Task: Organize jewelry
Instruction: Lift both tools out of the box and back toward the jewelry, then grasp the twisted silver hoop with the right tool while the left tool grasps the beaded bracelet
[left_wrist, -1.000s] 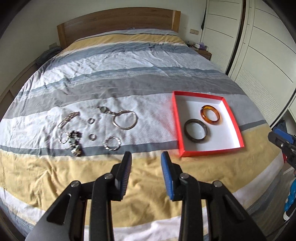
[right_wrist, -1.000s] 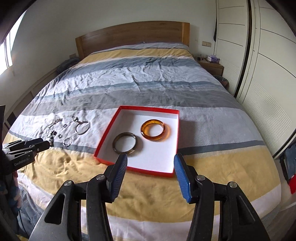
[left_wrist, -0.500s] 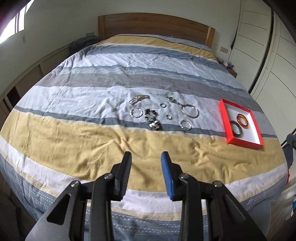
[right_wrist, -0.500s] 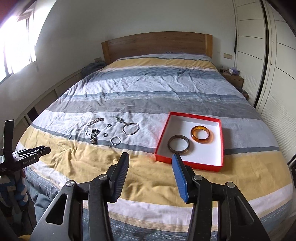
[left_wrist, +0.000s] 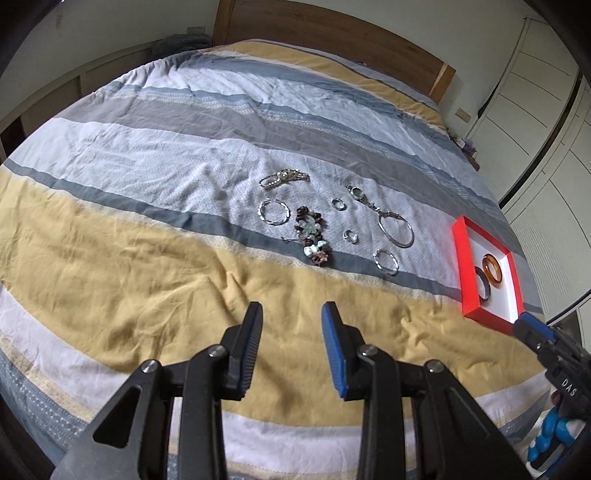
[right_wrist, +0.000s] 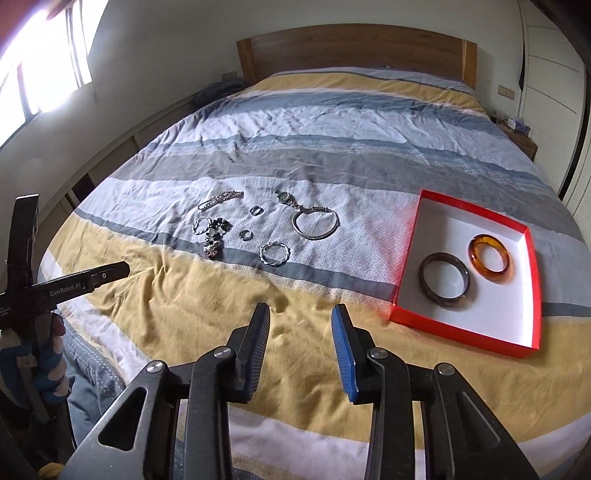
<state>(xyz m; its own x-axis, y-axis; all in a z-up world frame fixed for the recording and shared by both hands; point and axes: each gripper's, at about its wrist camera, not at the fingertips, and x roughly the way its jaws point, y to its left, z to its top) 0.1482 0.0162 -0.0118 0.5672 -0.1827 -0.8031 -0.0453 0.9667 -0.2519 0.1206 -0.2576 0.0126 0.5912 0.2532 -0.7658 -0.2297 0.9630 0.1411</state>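
Observation:
A red box (right_wrist: 410, 254) with a white inside lies on the bed at the right and holds a dark bangle (right_wrist: 444, 278) and an amber bangle (right_wrist: 489, 259); the box also shows in the left wrist view (left_wrist: 466, 269). Left of it, loose jewelry lies on the cover: a beaded bracelet (left_wrist: 313, 240), a large silver hoop (left_wrist: 396, 232), twisted rings (left_wrist: 386, 261), small rings and a chain (left_wrist: 284, 177). My left gripper (left_wrist: 291, 325) is open and empty over the yellow stripe, short of the jewelry. My right gripper (right_wrist: 300, 325) is open and empty, near the box's left front.
The striped bed cover (right_wrist: 295, 147) is wrinkled. A wooden headboard (right_wrist: 354, 48) stands at the back. White wardrobe doors (left_wrist: 546, 122) line the right side, with a bedside table (right_wrist: 521, 142) by them. A window (right_wrist: 44, 74) is at the left.
Both grippers have moved left and closer to the bed. The jewelry now lies nearer in the left wrist view, and the box has shifted right in the right wrist view.

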